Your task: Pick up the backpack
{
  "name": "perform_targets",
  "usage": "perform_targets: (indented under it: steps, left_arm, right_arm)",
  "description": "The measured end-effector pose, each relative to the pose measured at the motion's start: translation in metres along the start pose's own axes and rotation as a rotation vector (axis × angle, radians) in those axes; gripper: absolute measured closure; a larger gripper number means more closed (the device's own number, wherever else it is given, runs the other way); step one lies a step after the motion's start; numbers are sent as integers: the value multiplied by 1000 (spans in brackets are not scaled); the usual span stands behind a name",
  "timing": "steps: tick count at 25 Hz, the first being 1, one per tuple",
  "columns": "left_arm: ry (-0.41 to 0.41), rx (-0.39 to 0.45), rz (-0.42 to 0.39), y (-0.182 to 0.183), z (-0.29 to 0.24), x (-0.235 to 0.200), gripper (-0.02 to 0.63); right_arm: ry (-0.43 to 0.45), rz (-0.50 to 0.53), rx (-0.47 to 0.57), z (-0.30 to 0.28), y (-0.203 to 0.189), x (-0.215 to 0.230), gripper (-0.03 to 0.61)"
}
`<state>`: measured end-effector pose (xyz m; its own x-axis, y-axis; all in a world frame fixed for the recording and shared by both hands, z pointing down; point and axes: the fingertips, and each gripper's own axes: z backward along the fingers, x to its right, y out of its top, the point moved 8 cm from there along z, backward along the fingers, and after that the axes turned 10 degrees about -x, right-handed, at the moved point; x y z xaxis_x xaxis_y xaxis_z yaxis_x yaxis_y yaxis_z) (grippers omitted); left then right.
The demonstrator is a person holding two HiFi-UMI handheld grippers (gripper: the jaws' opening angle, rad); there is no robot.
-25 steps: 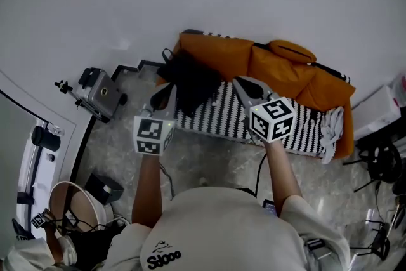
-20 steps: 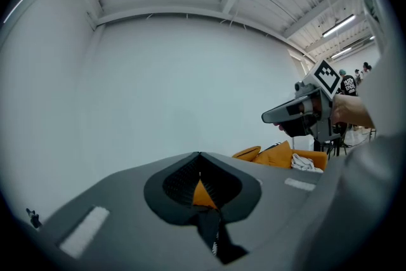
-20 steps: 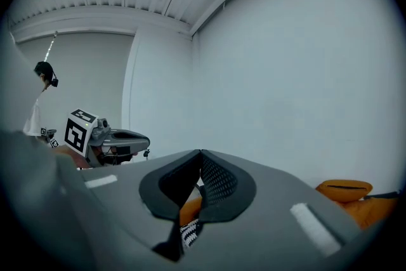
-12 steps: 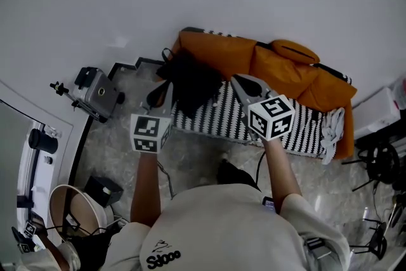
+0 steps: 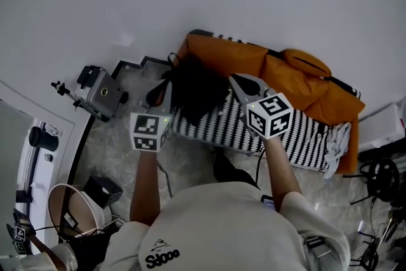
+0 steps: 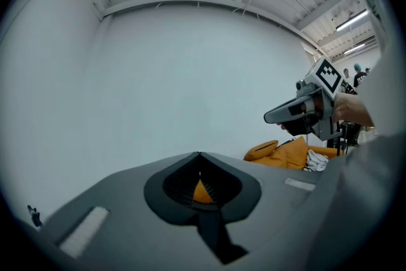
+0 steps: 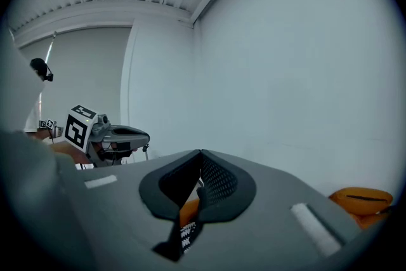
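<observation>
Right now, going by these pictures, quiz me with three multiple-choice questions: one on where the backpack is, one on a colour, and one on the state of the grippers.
1. Where does the black backpack lie?
A) on the floor
B) on the sofa's left end, as the head view shows it
C) hanging on the wall

2. What colour are the sofa's back cushions?
A) orange
B) blue
C) green

3. How do the jaws of the left gripper and the right gripper stand?
A) both shut, holding nothing
B) both wide open
C) left shut on the backpack

Answers:
1 B, the dark bag rests on that end of the sofa, against the cushions.
2 A, they show plainly orange in the head view.
3 A, each gripper view shows its jaws meeting with nothing clamped between them.
</observation>
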<state>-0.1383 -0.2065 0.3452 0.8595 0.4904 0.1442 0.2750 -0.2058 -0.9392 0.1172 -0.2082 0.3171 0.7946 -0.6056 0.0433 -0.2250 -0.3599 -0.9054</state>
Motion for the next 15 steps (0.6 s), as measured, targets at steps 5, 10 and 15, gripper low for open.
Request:
perform_targets:
  steps: [5,10,15]
  left_arm:
    - [47,-50,29,-1,-45,-28,603]
    - [90,-107,60,-8,-82,-55,603]
    - [142,-160,93,-22,-117,-75,595]
  right_arm:
    - [56,12,-7,-52,19,35,574]
    - [113,29,-37,-105,35,64,574]
    - [163,54,-78,-150,39,91,569]
